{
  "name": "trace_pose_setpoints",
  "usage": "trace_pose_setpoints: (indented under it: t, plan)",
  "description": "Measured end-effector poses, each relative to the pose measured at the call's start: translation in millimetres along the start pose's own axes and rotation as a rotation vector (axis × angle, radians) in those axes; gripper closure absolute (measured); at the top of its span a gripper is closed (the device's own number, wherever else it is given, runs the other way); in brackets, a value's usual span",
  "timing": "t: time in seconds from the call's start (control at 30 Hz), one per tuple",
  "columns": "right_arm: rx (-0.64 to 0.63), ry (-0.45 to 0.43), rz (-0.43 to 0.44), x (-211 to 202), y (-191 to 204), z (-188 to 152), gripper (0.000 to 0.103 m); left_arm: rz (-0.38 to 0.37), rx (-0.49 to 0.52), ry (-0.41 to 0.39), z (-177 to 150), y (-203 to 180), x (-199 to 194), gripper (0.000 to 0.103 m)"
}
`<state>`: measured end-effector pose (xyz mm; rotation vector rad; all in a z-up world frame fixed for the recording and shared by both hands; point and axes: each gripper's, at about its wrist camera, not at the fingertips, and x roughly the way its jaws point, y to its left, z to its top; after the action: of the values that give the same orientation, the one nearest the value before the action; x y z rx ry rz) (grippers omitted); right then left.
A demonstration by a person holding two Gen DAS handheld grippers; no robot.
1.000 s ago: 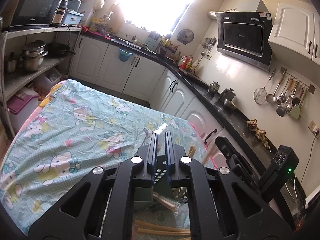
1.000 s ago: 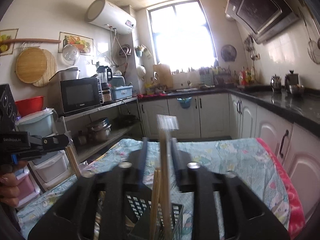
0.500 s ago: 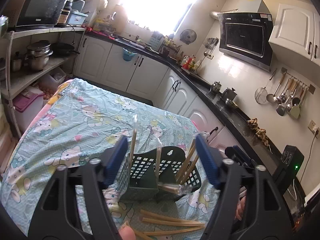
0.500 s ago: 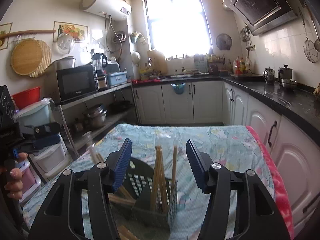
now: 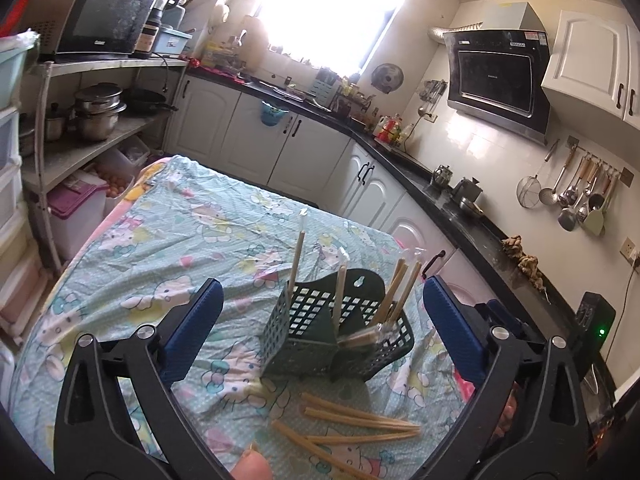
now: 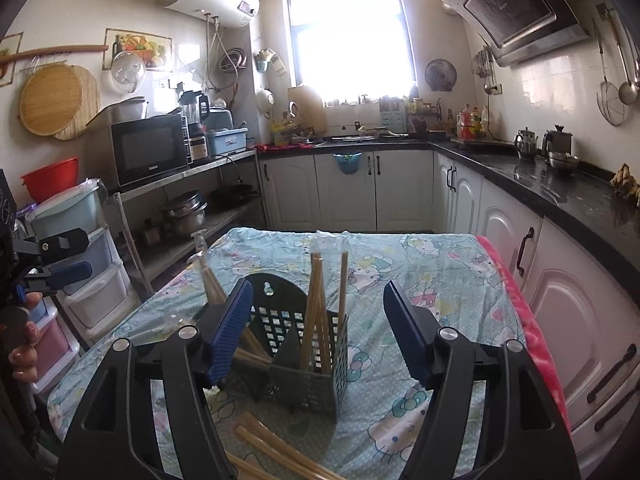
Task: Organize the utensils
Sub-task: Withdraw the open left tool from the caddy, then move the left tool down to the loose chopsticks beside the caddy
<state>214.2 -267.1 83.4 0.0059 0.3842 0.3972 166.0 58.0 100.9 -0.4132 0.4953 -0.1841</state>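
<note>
A dark green mesh utensil basket stands on the table with several wrapped wooden chopsticks upright in its compartments. It also shows in the right wrist view, with chopsticks leaning inside. More wrapped chopsticks lie loose on the cloth in front of the basket, also seen in the right wrist view. My left gripper is open and empty, held back from the basket. My right gripper is open and empty, also held back from it.
The table wears a light blue cartoon-print cloth with a pink edge. White cabinets and a black counter run along the right. A shelf rack with pots and a microwave stands at the left.
Both grippers opened, let go of the chopsticks they held into the basket, and pulled back from it. The basket now shows between the jaws in both views.
</note>
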Motion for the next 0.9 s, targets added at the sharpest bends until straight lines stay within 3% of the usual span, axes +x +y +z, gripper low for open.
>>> trace_pose_setpoints:
  t: [0.9]
  plan:
    - [-0.168, 0.138, 0.072, -15.9, 31.3, -50.4, 0.037, 0.058, -0.016, 0.076, -54.0, 23.9, -13.6, 0.011]
